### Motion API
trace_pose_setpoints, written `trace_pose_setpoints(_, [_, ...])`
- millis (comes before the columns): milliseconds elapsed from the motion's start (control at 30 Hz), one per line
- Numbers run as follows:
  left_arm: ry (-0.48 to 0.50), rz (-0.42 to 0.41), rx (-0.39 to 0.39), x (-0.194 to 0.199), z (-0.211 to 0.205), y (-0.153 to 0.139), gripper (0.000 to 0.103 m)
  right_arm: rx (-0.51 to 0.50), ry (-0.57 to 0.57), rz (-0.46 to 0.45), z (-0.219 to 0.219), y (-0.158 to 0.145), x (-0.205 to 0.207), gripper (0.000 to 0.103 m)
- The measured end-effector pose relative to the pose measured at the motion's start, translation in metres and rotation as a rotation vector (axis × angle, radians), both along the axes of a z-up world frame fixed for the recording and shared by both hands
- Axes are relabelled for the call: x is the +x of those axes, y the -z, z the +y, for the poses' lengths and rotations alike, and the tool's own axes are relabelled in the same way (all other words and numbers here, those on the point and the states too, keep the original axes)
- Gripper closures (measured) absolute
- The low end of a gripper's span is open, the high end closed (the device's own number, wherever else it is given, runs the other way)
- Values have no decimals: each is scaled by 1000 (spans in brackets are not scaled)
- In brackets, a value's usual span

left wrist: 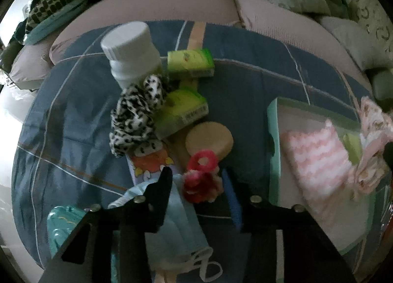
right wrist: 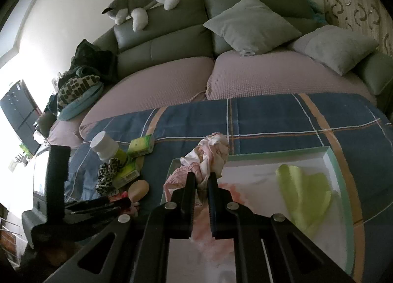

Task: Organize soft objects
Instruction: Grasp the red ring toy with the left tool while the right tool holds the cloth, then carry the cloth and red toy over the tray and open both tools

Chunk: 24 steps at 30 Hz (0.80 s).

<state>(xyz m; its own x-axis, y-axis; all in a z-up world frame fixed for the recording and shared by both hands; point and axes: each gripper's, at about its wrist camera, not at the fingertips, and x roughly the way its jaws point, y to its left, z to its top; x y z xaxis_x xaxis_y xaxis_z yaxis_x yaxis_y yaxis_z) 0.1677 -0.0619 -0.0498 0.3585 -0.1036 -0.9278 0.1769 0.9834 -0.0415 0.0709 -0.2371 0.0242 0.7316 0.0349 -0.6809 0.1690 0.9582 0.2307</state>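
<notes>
right claw (right wrist: 202, 180) pinched on crumpled pink-white cloth (right wrist: 208, 155) over shallow green-rimmed tray (right wrist: 343, 172); left claw (left wrist: 196, 175) gaping, empty, above fluffy red scrunchie (left wrist: 196, 184); leopard-print scrunchie (left wrist: 132, 121) unsorted; partway done

- The left gripper (left wrist: 196, 172) points down toward the bed, jaws spread wide with nothing between them.
- The right gripper (right wrist: 202, 177) reaches forward (fingers nearly parallel), jaws pinched close on bunched pink cloth (right wrist: 208, 153).
</notes>
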Motion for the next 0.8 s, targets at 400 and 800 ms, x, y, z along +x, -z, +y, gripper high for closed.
trace_pose_setpoints(400, [-41, 1, -60, 2, 10, 6, 83, 6, -3, -7, 0, -1, -1, 93])
trace_pose_setpoints(800, [-52, -86, -111, -13, 23, -37, 83, 30, 13, -27, -6, -3, -5, 93])
